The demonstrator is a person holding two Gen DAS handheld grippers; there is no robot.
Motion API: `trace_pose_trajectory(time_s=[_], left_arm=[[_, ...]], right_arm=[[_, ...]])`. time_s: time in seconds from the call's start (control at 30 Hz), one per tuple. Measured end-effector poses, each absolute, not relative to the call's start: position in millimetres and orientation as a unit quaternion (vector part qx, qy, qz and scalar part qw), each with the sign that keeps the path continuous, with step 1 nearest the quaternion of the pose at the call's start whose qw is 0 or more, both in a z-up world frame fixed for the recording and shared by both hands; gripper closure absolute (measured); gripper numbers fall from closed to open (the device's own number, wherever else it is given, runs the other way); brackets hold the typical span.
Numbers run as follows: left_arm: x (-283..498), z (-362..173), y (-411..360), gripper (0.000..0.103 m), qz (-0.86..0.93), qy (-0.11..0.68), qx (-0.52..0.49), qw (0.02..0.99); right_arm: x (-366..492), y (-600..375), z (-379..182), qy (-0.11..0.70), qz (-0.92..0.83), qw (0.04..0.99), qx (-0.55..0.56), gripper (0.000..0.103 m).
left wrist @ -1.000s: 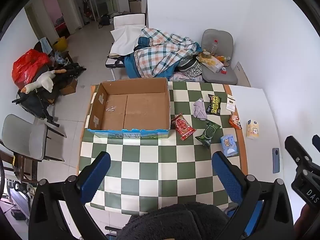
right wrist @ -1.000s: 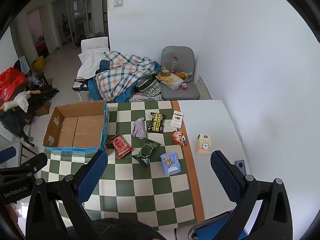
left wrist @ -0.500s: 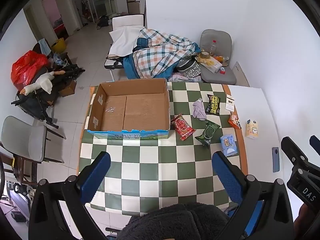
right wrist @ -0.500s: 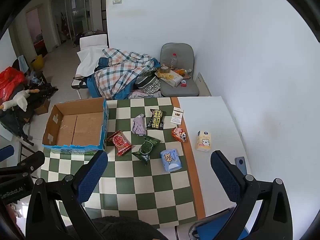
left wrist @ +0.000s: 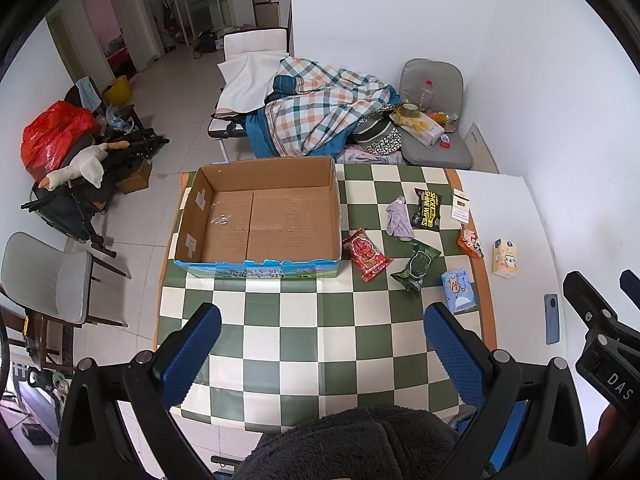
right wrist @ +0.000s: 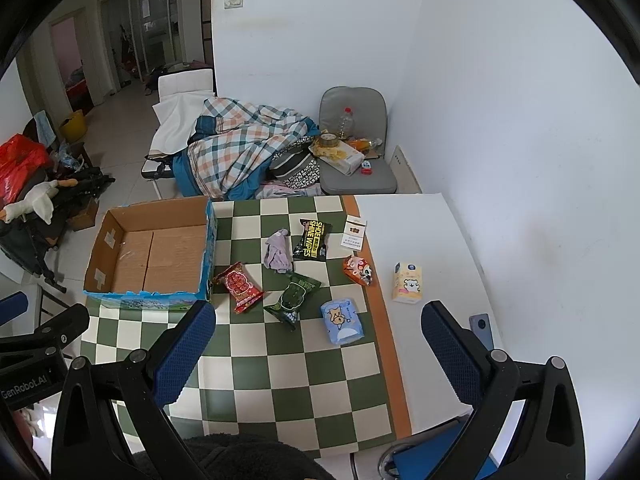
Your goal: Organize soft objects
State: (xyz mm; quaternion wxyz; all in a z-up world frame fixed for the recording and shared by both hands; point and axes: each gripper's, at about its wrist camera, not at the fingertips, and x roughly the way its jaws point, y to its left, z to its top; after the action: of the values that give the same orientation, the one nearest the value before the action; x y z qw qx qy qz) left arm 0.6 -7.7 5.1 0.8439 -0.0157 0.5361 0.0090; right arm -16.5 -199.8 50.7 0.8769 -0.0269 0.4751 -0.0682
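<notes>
Left wrist view: both grippers' jaws gape wide, empty, above the checked worktop (left wrist: 320, 344). Soft packets like the red snack pouch (left wrist: 366, 255) lie beside the open cardboard box (left wrist: 258, 220); crowding risks grabbing two.

Bright, even daylight fills both views; shadows are faint, focus is sharp, and fisheye bending with black vignetting marks the edges.

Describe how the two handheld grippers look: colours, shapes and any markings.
The left gripper and the right gripper look alike: black angular frames with silver bolts, and two blue, dimpled, paddle-shaped finger pads. White lettering "GenRobot.AI" marks the left body, "DAS" the right.
</notes>
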Motion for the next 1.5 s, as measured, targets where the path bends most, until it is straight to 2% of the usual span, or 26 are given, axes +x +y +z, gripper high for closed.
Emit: trace_pose_trajectory(time_s=[1.5], left_arm=[[13, -3, 1, 0.000, 0.002, 0.537, -0.017, 0.844]], right_arm=[[-8, -193, 46, 0.478, -0.073, 0.875, -0.030, 0.000]])
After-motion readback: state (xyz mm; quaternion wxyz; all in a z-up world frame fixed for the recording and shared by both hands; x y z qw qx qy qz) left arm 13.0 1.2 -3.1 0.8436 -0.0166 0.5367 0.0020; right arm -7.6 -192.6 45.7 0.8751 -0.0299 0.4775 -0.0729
